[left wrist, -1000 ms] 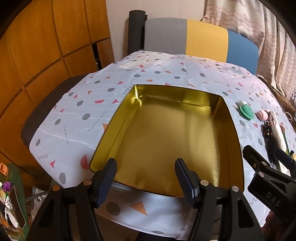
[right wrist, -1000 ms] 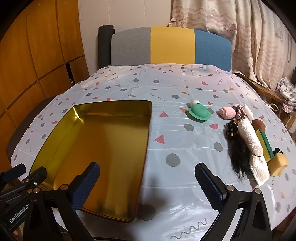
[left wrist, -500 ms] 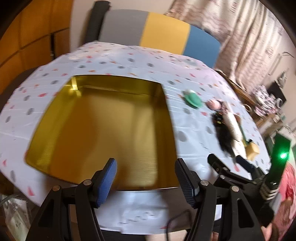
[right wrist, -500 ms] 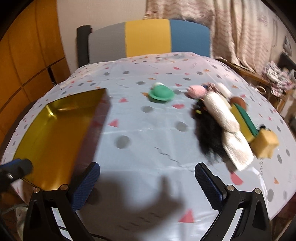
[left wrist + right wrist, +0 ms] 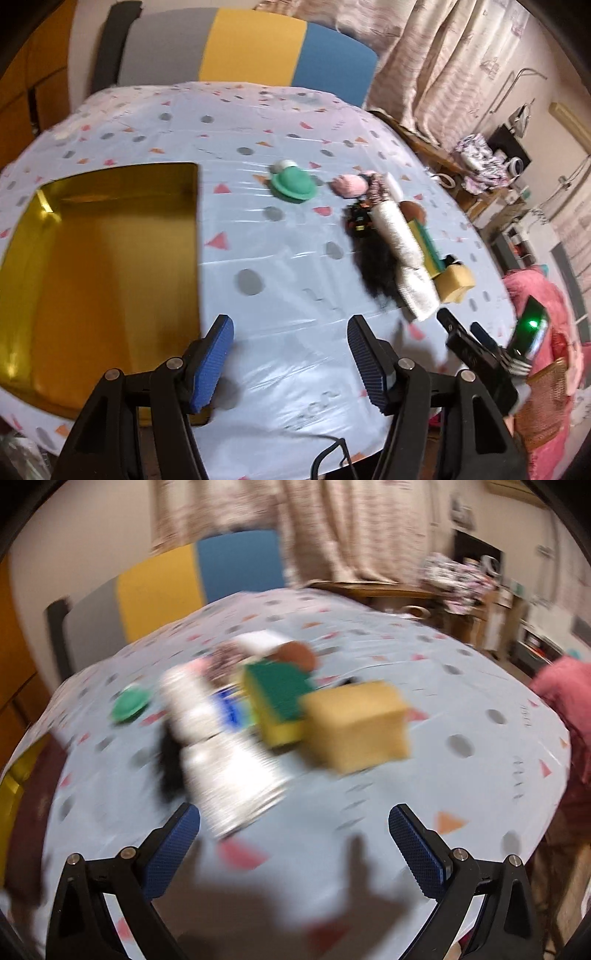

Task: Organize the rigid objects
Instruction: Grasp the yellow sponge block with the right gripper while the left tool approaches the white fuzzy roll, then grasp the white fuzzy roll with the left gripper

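Observation:
A gold tin tray [image 5: 92,266] lies on the patterned tablecloth at the left. To its right sit a green hat-shaped object [image 5: 293,182], a pink object [image 5: 349,184], a black hairy item [image 5: 373,266], a white rolled towel [image 5: 404,254] and a yellow sponge block [image 5: 456,282]. My left gripper [image 5: 288,363] is open and empty above the cloth beside the tray. My right gripper [image 5: 293,843] is open and empty, just short of the towel [image 5: 221,746], the green-and-yellow sponge [image 5: 277,698] and the yellow block [image 5: 358,725]. The right wrist view is blurred.
A grey, yellow and blue chair back [image 5: 240,48] stands behind the table. Curtains [image 5: 436,62] and cluttered furniture are at the right. A pink cloth [image 5: 535,295] lies past the table's right edge. The right gripper's body [image 5: 480,354] shows at the lower right of the left wrist view.
Both grippers have swung to the right. The tray has slid to the left in both views, and the pile of objects is now close in front of the right gripper.

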